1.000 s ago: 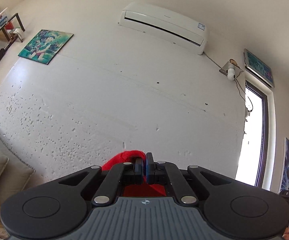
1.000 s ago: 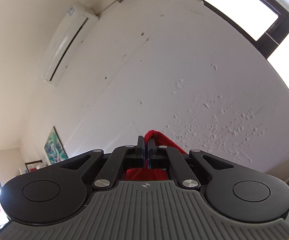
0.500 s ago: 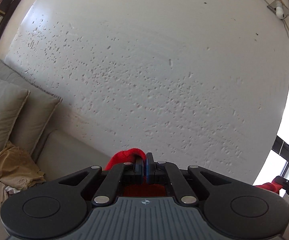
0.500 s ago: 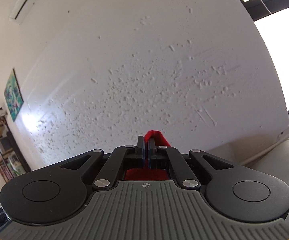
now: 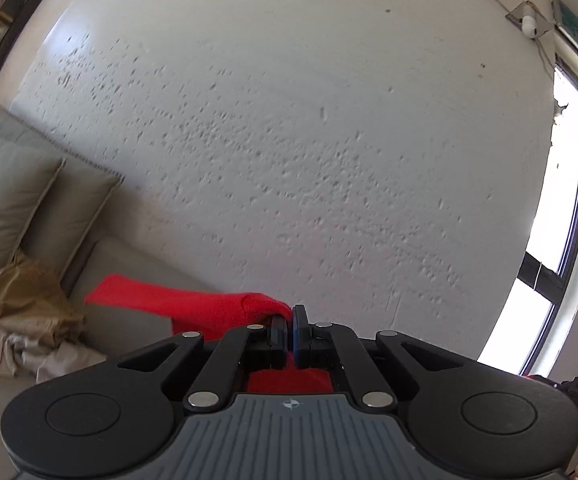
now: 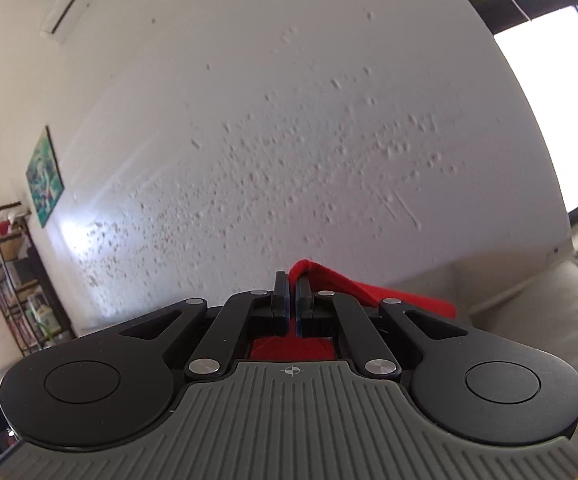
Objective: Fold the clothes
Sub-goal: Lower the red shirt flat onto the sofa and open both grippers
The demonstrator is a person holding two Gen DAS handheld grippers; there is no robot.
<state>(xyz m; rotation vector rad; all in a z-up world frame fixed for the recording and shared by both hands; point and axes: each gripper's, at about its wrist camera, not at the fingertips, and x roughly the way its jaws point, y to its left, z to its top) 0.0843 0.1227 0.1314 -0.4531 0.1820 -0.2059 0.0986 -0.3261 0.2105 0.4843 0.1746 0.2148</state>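
A white, pitted wall [image 5: 309,140] fills most of both views, with a grey sofa [image 5: 129,264] along its foot, two grey cushions [image 5: 21,200] leaning at the left end and a crumpled tan and white heap of clothes [image 5: 21,320] lying in front of them. The red garment [image 5: 193,308] is held up in front of the sofa, one flap of it trailing out to the left in the left wrist view and another to the right in the right wrist view. The left gripper [image 5: 289,316] is clamped tight on a fold of the red cloth, and the right gripper [image 6: 291,284] is pinched together on another fold of the same garment [image 6: 373,292].
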